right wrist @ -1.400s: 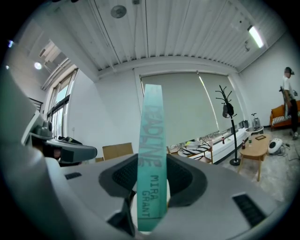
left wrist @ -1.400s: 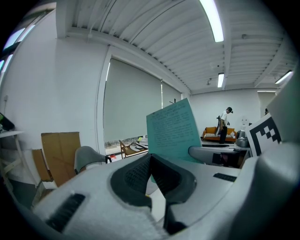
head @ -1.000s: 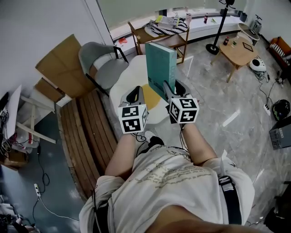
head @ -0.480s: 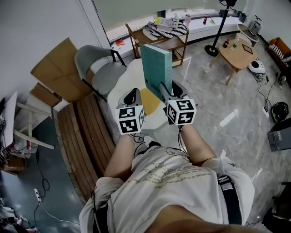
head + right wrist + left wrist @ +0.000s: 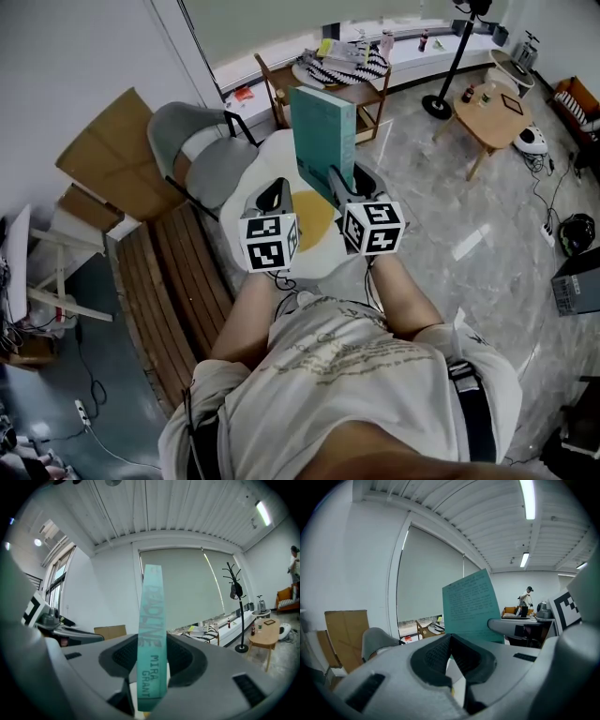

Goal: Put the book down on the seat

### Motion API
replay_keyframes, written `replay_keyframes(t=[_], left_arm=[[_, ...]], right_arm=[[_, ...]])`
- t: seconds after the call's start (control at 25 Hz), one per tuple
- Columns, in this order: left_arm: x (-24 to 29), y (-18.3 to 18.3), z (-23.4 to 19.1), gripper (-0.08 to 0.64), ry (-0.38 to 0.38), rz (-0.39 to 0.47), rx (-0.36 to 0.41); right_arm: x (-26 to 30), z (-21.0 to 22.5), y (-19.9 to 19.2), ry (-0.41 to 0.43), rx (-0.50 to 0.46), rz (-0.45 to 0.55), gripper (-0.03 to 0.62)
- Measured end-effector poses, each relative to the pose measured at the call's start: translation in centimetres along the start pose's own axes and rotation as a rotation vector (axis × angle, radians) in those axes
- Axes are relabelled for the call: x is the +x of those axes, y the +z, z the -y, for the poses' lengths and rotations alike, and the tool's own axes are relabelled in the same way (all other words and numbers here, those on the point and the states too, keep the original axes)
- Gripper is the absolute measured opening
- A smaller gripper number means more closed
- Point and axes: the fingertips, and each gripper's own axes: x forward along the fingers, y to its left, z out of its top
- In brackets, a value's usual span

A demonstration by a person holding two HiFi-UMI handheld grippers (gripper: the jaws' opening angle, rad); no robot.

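A teal book (image 5: pixel 323 136) stands upright in the air, and my right gripper (image 5: pixel 342 183) is shut on its lower edge. In the right gripper view the book's spine (image 5: pixel 152 634) sits clamped between the two dark pads. My left gripper (image 5: pixel 278 197) hovers just left of the book, shut with nothing in it. In the left gripper view the book's cover (image 5: pixel 471 604) rises beyond the touching jaw tips (image 5: pixel 450 638). Below both grippers lies the round white seat (image 5: pixel 323 255) with a yellow centre.
A grey chair (image 5: pixel 202 155) stands left of the seat, with a slatted wooden bench (image 5: pixel 178 272) nearer me and cardboard (image 5: pixel 112 150) against the wall. Behind are a wooden chair with striped cloth (image 5: pixel 342 66), a stand's base (image 5: pixel 436 103) and a small round table (image 5: pixel 492 103).
The right gripper keeps the same hold on the book. Both grippers and the book have drifted slightly left and up in the head view, and the room has shifted with them.
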Motion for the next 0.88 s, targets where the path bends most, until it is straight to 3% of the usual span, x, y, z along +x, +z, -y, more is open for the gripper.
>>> replay_keyframes(t=[0.52, 0.88], left_arm=[[5.8, 1.1, -8.9, 0.018, 0.076, 0.016, -0.031], [7.5, -0.6, -12.9, 0.018, 0.160, -0.037, -0.082]], right_arm=[[11.6, -1.6, -0.1, 0.084, -0.028, -0.013, 0.179], [16.7, -2.7, -1.8, 0.170, -0.028, -0.081, 0.179]])
